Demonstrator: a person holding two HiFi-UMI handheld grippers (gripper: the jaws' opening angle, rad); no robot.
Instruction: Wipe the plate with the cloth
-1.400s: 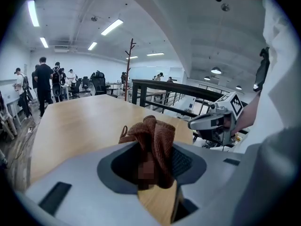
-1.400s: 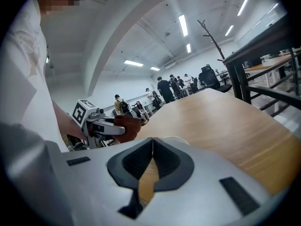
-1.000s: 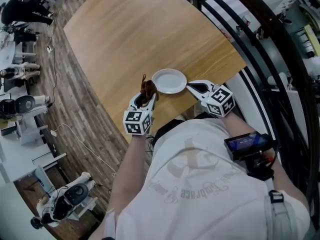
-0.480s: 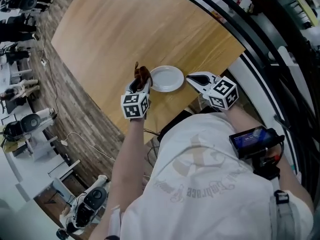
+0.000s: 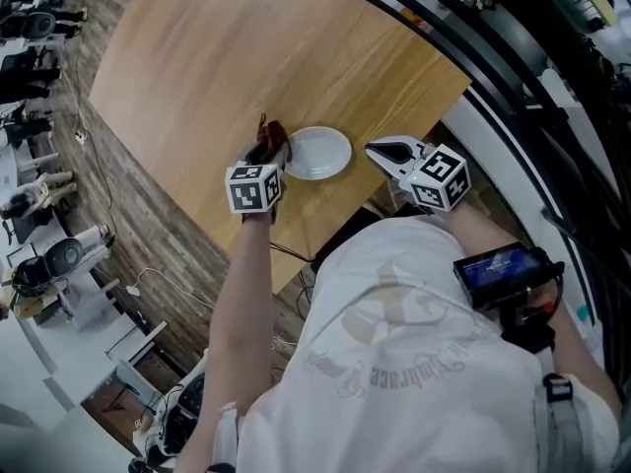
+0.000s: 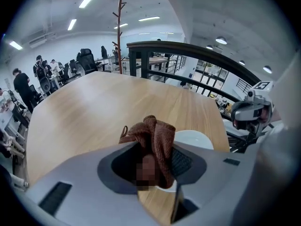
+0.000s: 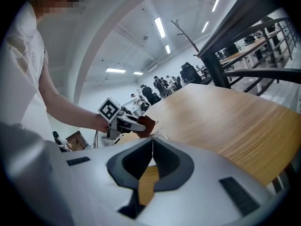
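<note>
A small white plate point(image 5: 317, 154) lies near the front edge of the wooden table point(image 5: 246, 57). My left gripper point(image 5: 268, 154) sits just left of the plate and is shut on a bunched brown cloth point(image 5: 272, 133). In the left gripper view the cloth point(image 6: 156, 134) stands up between the jaws, with the plate point(image 6: 196, 138) just beyond to the right. My right gripper point(image 5: 371, 149) is shut a short way to the right of the plate, with nothing seen between its jaws. From the right gripper view point(image 7: 151, 142) the cloth point(image 7: 146, 125) shows in the left gripper point(image 7: 133, 125).
The table's front edge point(image 5: 325, 227) runs just below both grippers. A black railing point(image 5: 513, 77) curves along the right side. Chairs and equipment point(image 5: 49, 254) stand on the floor to the left. A coat stand point(image 6: 120, 32) and several people are far off.
The left gripper and cloth have stayed against the plate's left side. The right gripper's tips, at the plate's rim a second ago, now sit a small gap away from it.
</note>
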